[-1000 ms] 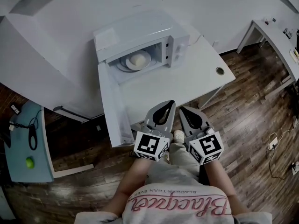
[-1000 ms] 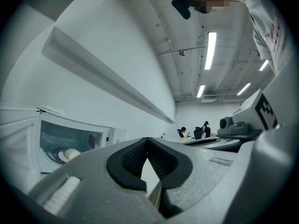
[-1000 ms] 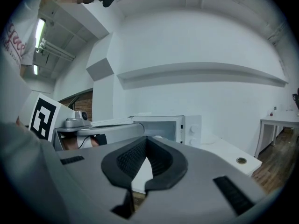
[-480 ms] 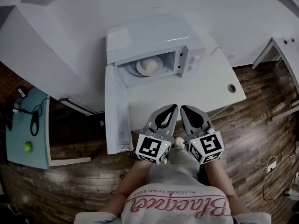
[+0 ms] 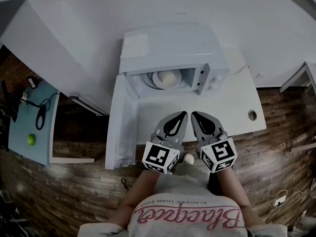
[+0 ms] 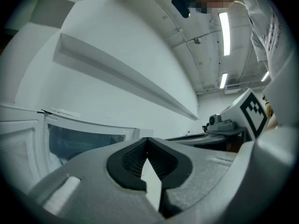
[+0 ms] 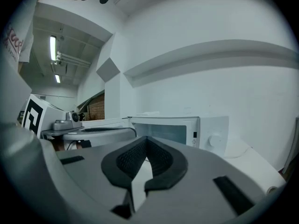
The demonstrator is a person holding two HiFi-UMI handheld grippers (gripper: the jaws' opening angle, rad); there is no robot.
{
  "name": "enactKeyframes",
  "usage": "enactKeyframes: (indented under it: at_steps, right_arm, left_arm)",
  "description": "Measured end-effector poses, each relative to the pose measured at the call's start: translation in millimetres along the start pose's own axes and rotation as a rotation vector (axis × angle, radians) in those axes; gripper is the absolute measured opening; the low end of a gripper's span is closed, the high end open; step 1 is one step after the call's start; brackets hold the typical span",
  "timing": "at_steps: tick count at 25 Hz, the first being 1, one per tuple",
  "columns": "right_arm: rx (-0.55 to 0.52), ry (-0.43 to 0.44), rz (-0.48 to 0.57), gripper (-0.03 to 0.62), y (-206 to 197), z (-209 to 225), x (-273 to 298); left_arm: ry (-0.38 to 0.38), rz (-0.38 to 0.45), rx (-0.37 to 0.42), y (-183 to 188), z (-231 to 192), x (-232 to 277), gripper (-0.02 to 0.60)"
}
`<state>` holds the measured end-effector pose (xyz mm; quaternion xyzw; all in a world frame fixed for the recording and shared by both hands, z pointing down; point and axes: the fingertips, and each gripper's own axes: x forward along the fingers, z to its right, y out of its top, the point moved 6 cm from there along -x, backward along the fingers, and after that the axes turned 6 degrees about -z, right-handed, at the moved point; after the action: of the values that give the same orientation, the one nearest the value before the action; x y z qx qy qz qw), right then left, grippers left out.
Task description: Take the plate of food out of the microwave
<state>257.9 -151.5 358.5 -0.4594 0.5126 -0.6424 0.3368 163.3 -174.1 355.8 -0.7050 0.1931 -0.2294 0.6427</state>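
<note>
– Two grippers sit side by side low in the head view. Look at the left gripper (image 5: 181,116): its jaws are pressed together at the tips and they hold nothing.

– Same story on the right gripper (image 5: 195,116). Its own view shows the dark pads meeting, fully closed and empty.

– Both hang over the near edge of the white table (image 5: 237,107). They point towards the microwave (image 5: 170,46), well apart from it.

– And the microwave's door (image 5: 117,125) stands wide open, swung out to the left of the picture.

– There's the prize: the plate (image 5: 157,81) sits inside the cavity. It carries a pale round lump of food (image 5: 168,77).

– It's well clear of both tools, too. Bare tabletop lies between the closed tips and the opening.

– The right gripper view gives you the control panel to the right of the opening, with its round dial (image 7: 216,140).

– Over at the far left stands a blue side table (image 5: 27,132) on the wooden floor (image 5: 74,191). On it are a small green ball (image 5: 31,139) and a dark cable.

– One last detail: there's a round hole (image 5: 252,115) in the white table, near its right end.
</note>
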Motion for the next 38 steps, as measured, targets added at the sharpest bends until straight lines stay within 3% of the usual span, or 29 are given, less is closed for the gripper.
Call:
enactKeyframes:
  at_steps: [15, 22, 28, 34, 38]
  right_arm:
    - [0.033, 0.216, -0.026, 0.011, -1, 47, 44]
    - [0.009, 0.253, -0.05, 0.012, -10, 51, 65]
    - [0.018, 0.287, -0.076, 0.012, -20, 50, 77]
    - [0.051, 0.298, -0.101, 0.017, -37, 54, 94]
    - [0.106, 0.288, -0.104, 0.125, -46, 56, 106]
  left_arm:
    - [0.231, -0.018, -0.009, -5, -18, 31, 0.005]
    - [0.323, -0.019, 0.007, -7, -24, 24, 0.005]
    - [0.366, -0.013, -0.011, -19, -31, 20, 0.005]
    - [0.354, -0.027, -0.008, -32, -36, 29, 0.005]
    - [0.358, -0.027, -0.007, -36, -43, 31, 0.005]
